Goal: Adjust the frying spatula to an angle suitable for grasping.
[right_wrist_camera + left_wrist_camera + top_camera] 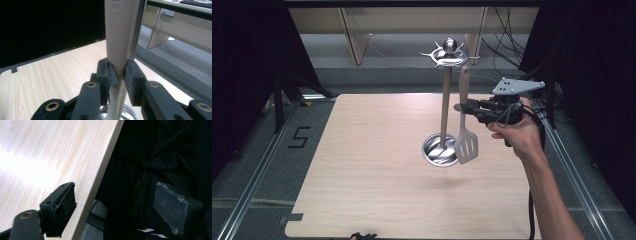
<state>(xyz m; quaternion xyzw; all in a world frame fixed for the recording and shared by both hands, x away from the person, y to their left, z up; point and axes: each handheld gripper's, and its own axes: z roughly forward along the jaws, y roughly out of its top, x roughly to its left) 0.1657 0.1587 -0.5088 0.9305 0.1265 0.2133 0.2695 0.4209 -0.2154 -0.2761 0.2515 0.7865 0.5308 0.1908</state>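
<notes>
A pale wooden table is taking up most of the high view, sitting on a grey floor between two rails. Near its far right part a metal rack is standing: a round dish base, a tall thin post, and a ring of hooks at the top.

Just right of the post, a grey slotted spatula is hanging upright, blade down, its blade just beside the base and its handle top reaching up near the hooks. Whether the handle's hole is already on a hook I cannot tell.

The right gripper is coming in level from the right, and its jaws are clamping the spatula handle about midway, pads pressing on both sides.

The left gripper is waiting at the near table edge, jaws standing wide apart with nothing between them.

By my reading, the step in hand is hanging the spatula on the rack. The next move is probably calling for lining the handle's top with a free hook, settling it there, then easing the jaws apart without knocking the post.
</notes>
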